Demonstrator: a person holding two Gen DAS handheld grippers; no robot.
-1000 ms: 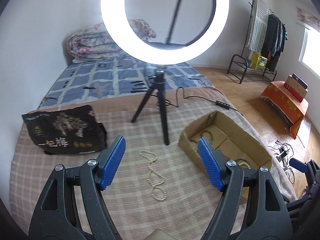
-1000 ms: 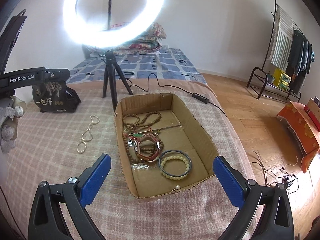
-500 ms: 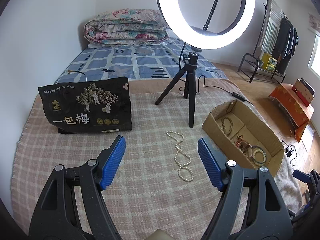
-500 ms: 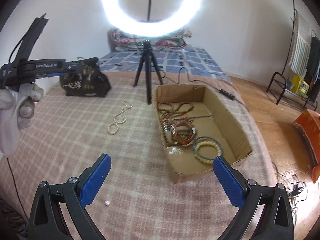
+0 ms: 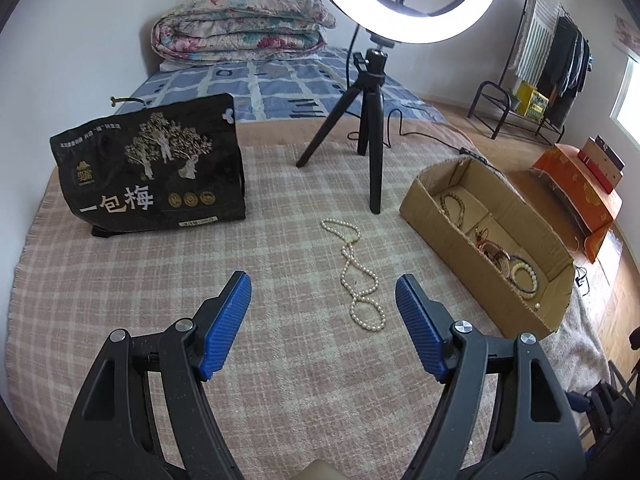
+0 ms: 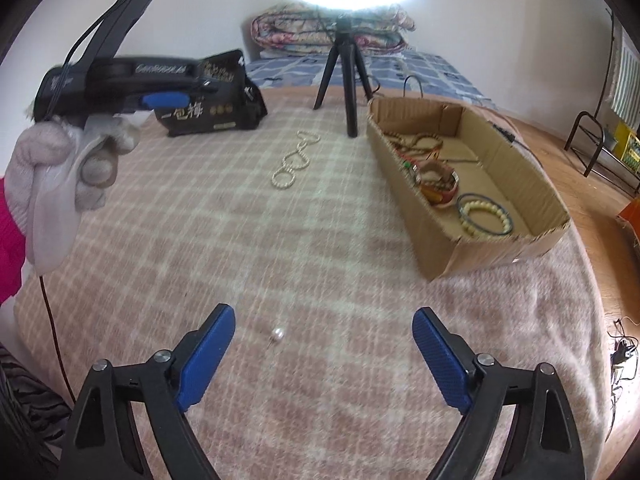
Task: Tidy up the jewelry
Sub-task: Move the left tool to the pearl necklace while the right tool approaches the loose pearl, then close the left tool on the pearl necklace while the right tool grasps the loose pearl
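A pearl necklace (image 5: 357, 274) lies twisted on the pink plaid blanket, just ahead of my left gripper (image 5: 323, 288), which is open and empty above the blanket. The necklace also shows in the right wrist view (image 6: 294, 159). A cardboard box (image 5: 448, 224) to the right holds several bead bracelets and bangles; it also shows in the right wrist view (image 6: 440, 248). My right gripper (image 6: 323, 322) is open and empty, low over the blanket. A single loose pearl (image 6: 277, 334) lies between its fingers. The left gripper's body and gloved hand (image 6: 80, 152) show at left.
A ring light on a black tripod (image 5: 370, 128) stands behind the necklace. A black printed bag (image 5: 150, 168) stands at the back left. A folded quilt (image 5: 240, 34) lies on the bed behind. An orange-covered table (image 5: 580, 196) and a clothes rack stand on the floor at right.
Both grippers have pulled back and to the left. The necklace now sits nearer the left gripper. The loose pearl has come between the right gripper's fingers. Both stay open.
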